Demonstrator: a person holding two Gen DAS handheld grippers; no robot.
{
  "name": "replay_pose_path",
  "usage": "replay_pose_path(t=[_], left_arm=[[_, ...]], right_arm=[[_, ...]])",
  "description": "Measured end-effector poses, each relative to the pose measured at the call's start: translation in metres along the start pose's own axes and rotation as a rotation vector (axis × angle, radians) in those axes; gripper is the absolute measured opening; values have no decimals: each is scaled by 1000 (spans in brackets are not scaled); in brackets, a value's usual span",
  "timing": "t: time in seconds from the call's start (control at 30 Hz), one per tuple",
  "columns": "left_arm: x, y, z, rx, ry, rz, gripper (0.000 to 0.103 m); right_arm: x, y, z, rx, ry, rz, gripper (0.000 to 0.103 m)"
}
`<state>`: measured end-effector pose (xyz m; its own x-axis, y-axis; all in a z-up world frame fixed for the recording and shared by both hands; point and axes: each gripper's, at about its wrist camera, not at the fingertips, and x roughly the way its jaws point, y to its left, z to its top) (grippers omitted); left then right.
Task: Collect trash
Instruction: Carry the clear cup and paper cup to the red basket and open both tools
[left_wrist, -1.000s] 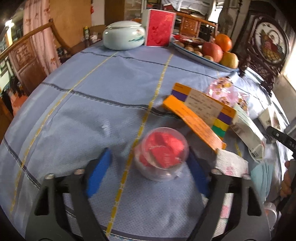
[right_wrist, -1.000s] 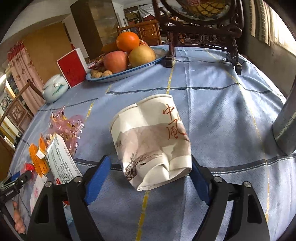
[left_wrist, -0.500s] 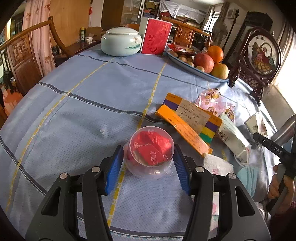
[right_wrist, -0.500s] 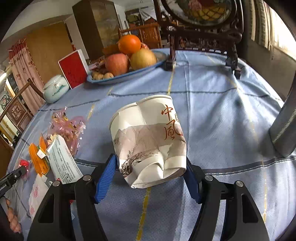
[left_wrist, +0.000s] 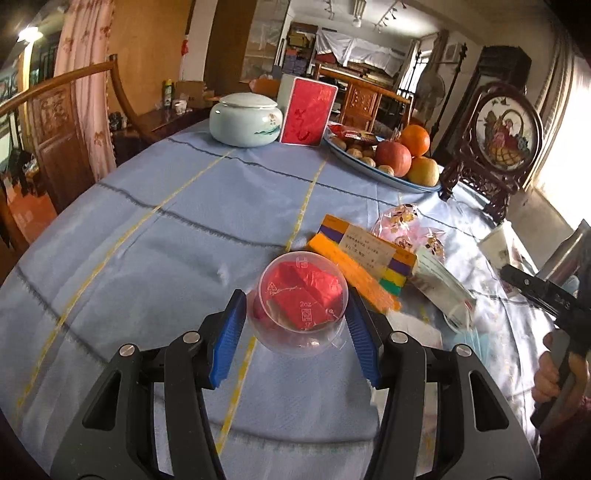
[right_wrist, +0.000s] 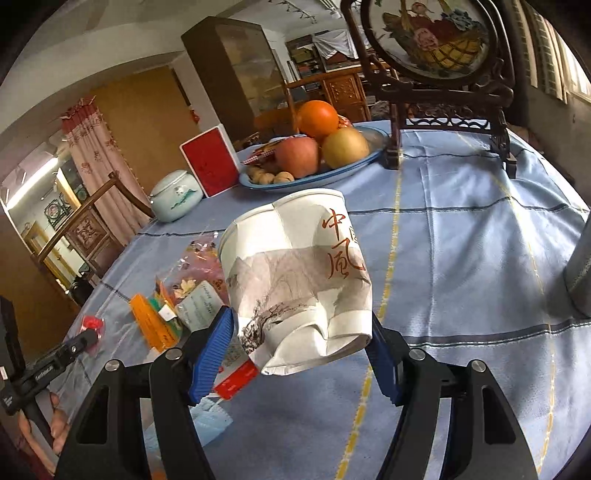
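Note:
My left gripper (left_wrist: 295, 328) is shut on a small clear plastic cup (left_wrist: 300, 306) with red foil inside, and holds it tilted above the blue tablecloth (left_wrist: 177, 236). My right gripper (right_wrist: 301, 339) is shut on a crumpled white paper cup (right_wrist: 299, 280) with red characters, lifted off the cloth. More trash lies between them: an orange and striped carton (left_wrist: 364, 264), a pink wrapper (left_wrist: 402, 229), a white packet (left_wrist: 443, 288) and a blue face mask (right_wrist: 210, 422).
At the back stand a pale ceramic jar (left_wrist: 245, 118), a red box (left_wrist: 308, 110), a fruit plate (left_wrist: 388, 158) and a carved wooden screen (left_wrist: 502, 144). A metal cylinder (right_wrist: 581, 273) stands at the right. Wooden chairs ring the table.
Both grippers closed on their cups and lifted them off the cloth. The clear cup now tilts toward the camera.

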<state>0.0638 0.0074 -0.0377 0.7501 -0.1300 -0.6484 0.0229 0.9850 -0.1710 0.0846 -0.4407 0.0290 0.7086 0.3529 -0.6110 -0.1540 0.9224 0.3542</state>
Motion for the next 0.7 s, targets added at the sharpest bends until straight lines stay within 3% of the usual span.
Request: replay_pose_path(t=[0.37, 0.57, 0.7], left_arm=[[-95, 53, -27, -98, -68, 82, 55], [-172, 118, -72, -189, -110, 248, 55], [-206, 177, -123, -308, -78, 368, 55]], right_arm=[[-10, 17, -5, -30, -9, 42, 69], [-17, 23, -6, -44, -23, 59, 69], [-22, 25, -8, -47, -35, 70, 69]])
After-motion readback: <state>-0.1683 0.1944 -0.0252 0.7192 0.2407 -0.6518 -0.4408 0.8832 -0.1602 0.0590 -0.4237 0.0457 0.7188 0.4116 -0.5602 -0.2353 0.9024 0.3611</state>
